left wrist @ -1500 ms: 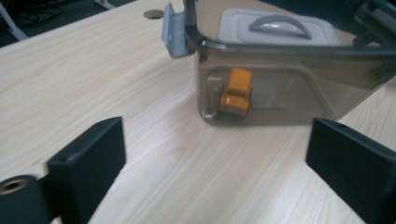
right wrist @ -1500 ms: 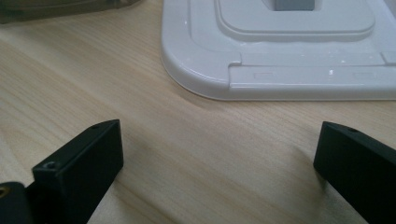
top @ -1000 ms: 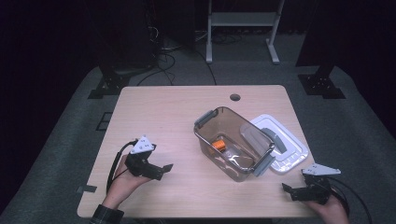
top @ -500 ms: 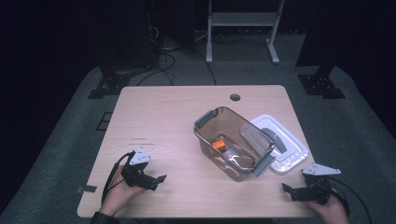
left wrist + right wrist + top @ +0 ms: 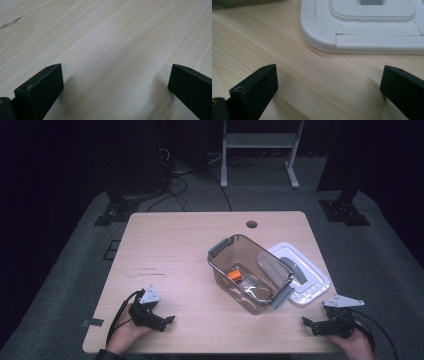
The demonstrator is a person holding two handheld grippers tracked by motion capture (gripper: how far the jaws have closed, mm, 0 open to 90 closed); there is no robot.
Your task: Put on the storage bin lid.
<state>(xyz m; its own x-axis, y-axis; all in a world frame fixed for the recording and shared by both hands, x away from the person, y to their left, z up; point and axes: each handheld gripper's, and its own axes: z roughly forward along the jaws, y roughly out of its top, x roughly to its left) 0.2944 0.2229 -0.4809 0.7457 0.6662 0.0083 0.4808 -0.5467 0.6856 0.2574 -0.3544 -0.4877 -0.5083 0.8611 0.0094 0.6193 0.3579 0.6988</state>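
Note:
A clear brownish plastic box (image 5: pixel 248 272) with grey clasps stands on the wooden table (image 5: pixel 180 250), right of centre, with an orange item (image 5: pixel 234 276) inside. Its white lid (image 5: pixel 300 272) lies flat just to its right; the lid's rounded corner (image 5: pixel 362 30) fills the top of the right gripper view. My left gripper (image 5: pixel 169 321) rests on the table near the front left edge, open over bare wood (image 5: pixel 117 62). My right gripper (image 5: pixel 306 322) rests near the front right corner, open and empty, short of the lid.
A round cable hole (image 5: pixel 251 224) sits near the table's far edge. Dark stands and cables (image 5: pixel 175 170) lie on the floor beyond. The table's middle and left are bare wood.
My left gripper has moved toward the front edge and settled lower on the table. The right gripper, box and lid have stayed put.

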